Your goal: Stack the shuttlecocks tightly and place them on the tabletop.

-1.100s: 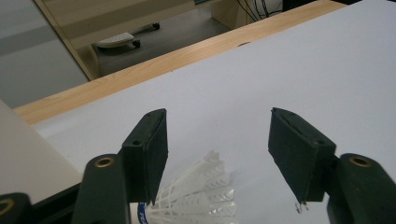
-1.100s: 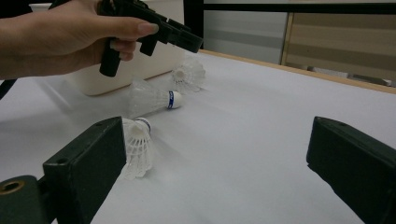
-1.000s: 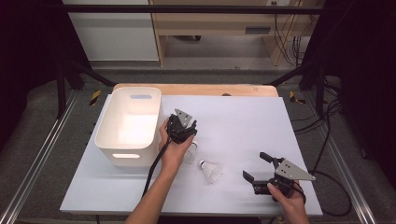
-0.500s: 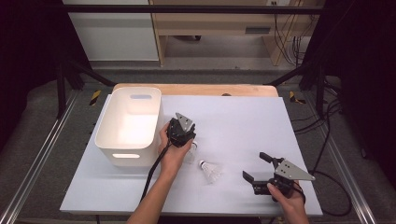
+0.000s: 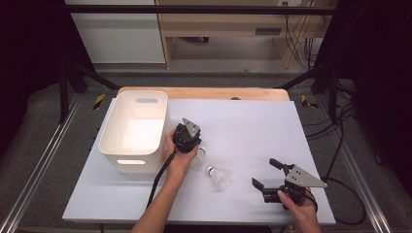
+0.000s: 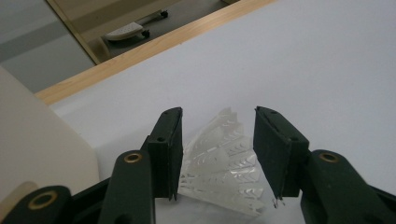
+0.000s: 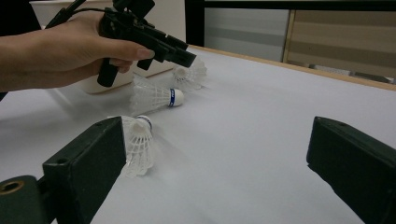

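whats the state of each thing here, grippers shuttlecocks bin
left gripper: open, nothing clamped
far shuttlecock: on table, between left gripper's open jaws
blue-band shuttlecock: lying on its side
near shuttlecock: lying loose on table
right gripper: open, empty
white bin: upright, looks empty

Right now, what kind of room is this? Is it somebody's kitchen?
Probably not a kitchen. It looks like a lab or workshop set up for recording: a white table inside a black metal frame, loose cables on the floor, and a person holding a left gripper over a shuttlecock.
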A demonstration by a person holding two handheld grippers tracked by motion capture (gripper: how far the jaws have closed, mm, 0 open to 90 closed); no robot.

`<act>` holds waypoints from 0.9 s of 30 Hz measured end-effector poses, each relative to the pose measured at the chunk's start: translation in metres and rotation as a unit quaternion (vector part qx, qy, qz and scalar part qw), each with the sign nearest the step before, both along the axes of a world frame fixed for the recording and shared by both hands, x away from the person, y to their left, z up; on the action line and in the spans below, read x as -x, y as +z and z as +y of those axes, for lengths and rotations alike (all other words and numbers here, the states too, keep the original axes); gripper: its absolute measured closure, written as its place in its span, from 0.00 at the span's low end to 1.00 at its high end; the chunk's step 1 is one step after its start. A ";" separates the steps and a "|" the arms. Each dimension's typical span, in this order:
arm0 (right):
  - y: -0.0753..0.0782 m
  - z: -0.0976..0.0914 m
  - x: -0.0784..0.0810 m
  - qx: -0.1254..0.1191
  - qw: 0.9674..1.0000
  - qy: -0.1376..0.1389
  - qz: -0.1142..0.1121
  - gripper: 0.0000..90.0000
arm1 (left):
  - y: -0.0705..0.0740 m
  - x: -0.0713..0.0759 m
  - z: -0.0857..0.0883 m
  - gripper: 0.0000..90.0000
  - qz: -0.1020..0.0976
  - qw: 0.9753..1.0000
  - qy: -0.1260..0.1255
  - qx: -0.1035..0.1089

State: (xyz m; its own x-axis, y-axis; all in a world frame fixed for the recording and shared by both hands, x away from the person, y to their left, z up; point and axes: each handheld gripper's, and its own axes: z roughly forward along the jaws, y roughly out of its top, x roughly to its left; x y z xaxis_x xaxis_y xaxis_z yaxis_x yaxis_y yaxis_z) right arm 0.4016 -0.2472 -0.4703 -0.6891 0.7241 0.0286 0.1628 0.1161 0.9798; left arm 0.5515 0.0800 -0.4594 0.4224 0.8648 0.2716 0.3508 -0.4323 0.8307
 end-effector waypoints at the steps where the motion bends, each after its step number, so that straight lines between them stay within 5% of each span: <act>1: 0.000 0.000 0.000 0.000 1.000 0.000 0.000 0.06 | 0.000 0.000 0.000 0.60 -0.001 1.000 0.000 -0.002; 12: 0.000 0.000 0.000 0.000 1.000 0.000 0.001 0.06 | -0.004 -0.005 0.002 0.64 0.003 1.000 0.005 -0.006; 27: 0.000 0.000 0.000 0.000 1.000 0.001 0.002 0.06 | -0.005 -0.007 0.002 0.84 0.008 1.000 -0.006 0.005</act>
